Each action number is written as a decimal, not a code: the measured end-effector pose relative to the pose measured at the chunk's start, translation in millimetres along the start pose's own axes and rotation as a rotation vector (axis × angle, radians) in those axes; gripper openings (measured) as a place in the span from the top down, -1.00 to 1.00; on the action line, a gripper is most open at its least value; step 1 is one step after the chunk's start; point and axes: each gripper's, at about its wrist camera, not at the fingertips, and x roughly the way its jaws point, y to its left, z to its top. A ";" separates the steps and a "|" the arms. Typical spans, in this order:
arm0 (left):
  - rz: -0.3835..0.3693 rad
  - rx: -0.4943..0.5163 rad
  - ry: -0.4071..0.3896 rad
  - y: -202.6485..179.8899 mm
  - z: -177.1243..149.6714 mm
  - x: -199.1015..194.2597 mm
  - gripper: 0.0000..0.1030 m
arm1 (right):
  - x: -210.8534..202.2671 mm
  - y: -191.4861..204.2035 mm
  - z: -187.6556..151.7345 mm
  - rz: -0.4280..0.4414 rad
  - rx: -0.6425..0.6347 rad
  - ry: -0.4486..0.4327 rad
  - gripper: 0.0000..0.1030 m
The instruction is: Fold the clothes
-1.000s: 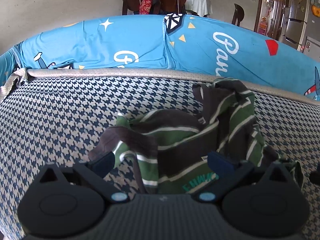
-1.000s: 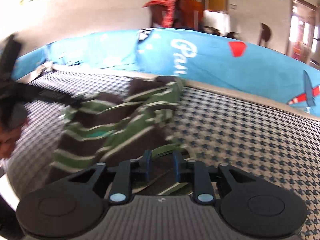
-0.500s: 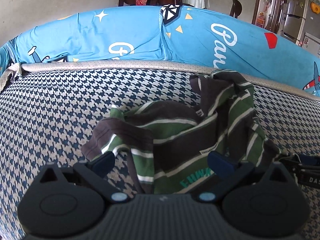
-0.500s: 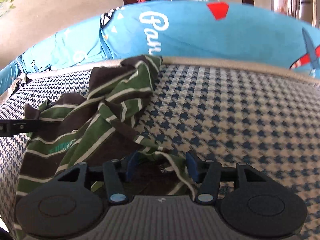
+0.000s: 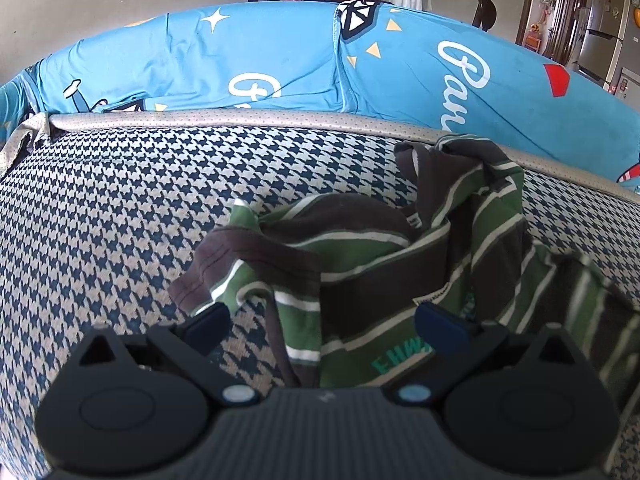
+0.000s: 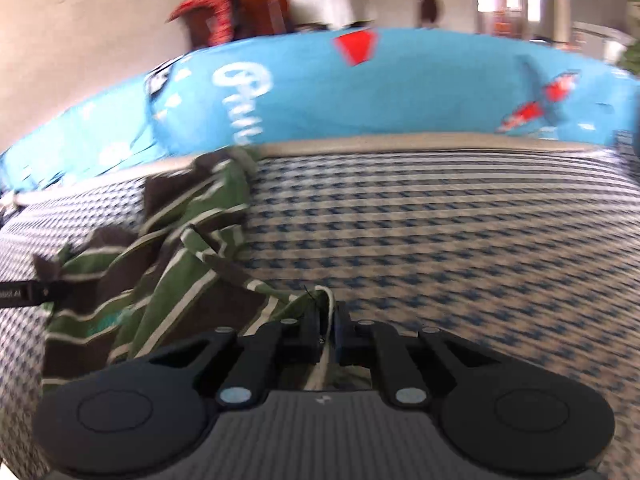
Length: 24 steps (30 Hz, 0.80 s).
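My right gripper (image 6: 326,330) has just snapped closed, and it's pinched on a white-edged hem of the green and brown striped shirt (image 5: 384,264), cloth visibly caught between the two pads. The shirt itself sits crumpled in a heap on the houndstooth cushion (image 5: 120,208), bunched toward the back edge, nowhere near flat yet. My left gripper (image 5: 324,322) hangs over the near part of the heap with its jaws wide apart, one pad over bare cushion by a brown sleeve end, the other over the green panel with teal lettering, gripping nothing.

Next call, as I judge it: get the left one onto a matching edge before I pull, so the shirt opens out evenly instead of dragging as a lump. Pull low and outward, keep the hem taut, and check I've got one layer rather than two, which I can't tell from here.

The cushion looks grippy and woven, so expect the cloth to cling. Behind it, blue printed pillows (image 5: 260,64) run along the back, a grey piped edge (image 5: 240,118) between. Further off there's a wooden chair with red cloth (image 6: 200,20) draped on it, and a doorway (image 5: 560,8).
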 end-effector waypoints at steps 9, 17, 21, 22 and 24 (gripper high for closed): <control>0.049 -0.023 -0.013 1.3 -0.5 1.1 -1.00 | -68.3 -70.0 -32.2 -0.207 0.169 -0.037 0.84; 0.090 -0.043 -0.015 10.7 4.7 10.2 -0.99 | -85.8 -77.8 -32.6 -0.210 0.171 -0.126 0.46; 0.109 -0.052 -0.005 15.8 8.3 20.5 -0.99 | -69.4 -58.2 -22.4 -0.150 0.108 -0.142 0.46; 0.112 -0.054 0.001 17.1 8.8 23.7 -0.99 | -63.4 -51.4 -20.3 -0.125 0.093 -0.136 0.46; 0.120 -0.057 0.005 19.8 10.9 28.7 -0.99 | -50.9 -37.9 -16.1 -0.073 0.064 -0.123 0.46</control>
